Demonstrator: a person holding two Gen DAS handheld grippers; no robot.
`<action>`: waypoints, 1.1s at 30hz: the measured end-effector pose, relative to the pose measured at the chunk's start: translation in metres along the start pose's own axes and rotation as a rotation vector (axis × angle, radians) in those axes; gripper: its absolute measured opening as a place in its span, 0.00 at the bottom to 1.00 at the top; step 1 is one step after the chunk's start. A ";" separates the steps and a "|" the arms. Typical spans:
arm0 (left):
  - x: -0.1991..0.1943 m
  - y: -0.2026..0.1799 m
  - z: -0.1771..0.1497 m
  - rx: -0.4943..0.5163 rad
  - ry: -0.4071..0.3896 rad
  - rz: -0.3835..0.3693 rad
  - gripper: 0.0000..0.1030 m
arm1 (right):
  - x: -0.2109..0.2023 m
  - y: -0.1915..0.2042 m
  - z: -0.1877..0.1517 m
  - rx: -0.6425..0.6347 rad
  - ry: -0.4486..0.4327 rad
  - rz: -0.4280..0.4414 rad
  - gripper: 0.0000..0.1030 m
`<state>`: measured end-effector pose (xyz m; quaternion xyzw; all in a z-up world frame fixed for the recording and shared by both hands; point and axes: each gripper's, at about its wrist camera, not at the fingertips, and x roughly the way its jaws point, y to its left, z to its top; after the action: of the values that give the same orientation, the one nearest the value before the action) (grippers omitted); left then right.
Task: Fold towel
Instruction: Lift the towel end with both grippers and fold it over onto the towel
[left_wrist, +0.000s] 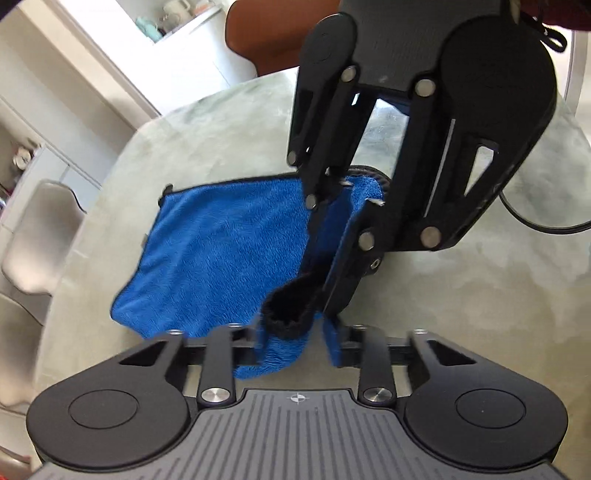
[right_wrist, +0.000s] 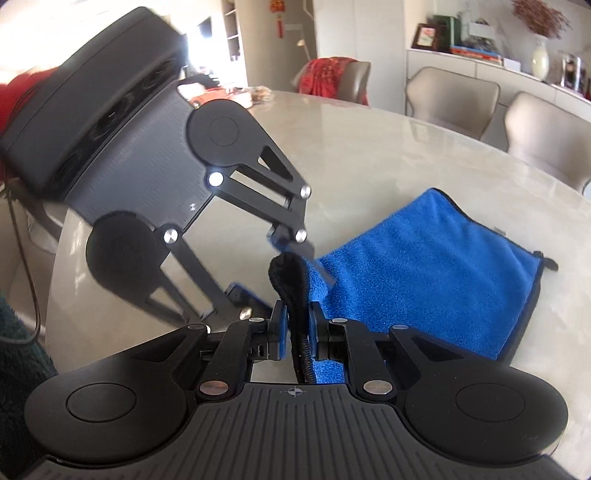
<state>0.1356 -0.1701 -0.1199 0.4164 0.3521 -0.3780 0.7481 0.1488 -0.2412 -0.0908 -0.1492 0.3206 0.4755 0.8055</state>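
Blue towel (left_wrist: 221, 251) lies mostly flat on the table (left_wrist: 229, 122), its near edge lifted where both grippers meet, probably to carry that edge over for a fold. Left gripper (left_wrist: 295, 343) is nearly closed with towel between its pads; right gripper (right_wrist: 298, 328) is clamped narrow on the black hem.

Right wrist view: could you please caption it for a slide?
Both grippers, right and left, pinch the blue towel's black-trimmed edge.
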 end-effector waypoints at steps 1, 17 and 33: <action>-0.002 0.002 -0.001 -0.009 0.000 -0.006 0.12 | -0.001 0.001 -0.002 -0.011 0.006 -0.008 0.16; -0.010 0.039 -0.014 -0.286 -0.058 -0.028 0.12 | -0.013 -0.002 -0.047 -0.047 0.113 -0.275 0.32; -0.015 0.096 -0.022 -0.621 -0.149 -0.007 0.09 | -0.021 -0.087 0.011 0.195 -0.015 -0.334 0.12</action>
<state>0.2063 -0.1117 -0.0823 0.1379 0.3963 -0.2844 0.8620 0.2204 -0.2928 -0.0748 -0.1182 0.3299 0.3032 0.8862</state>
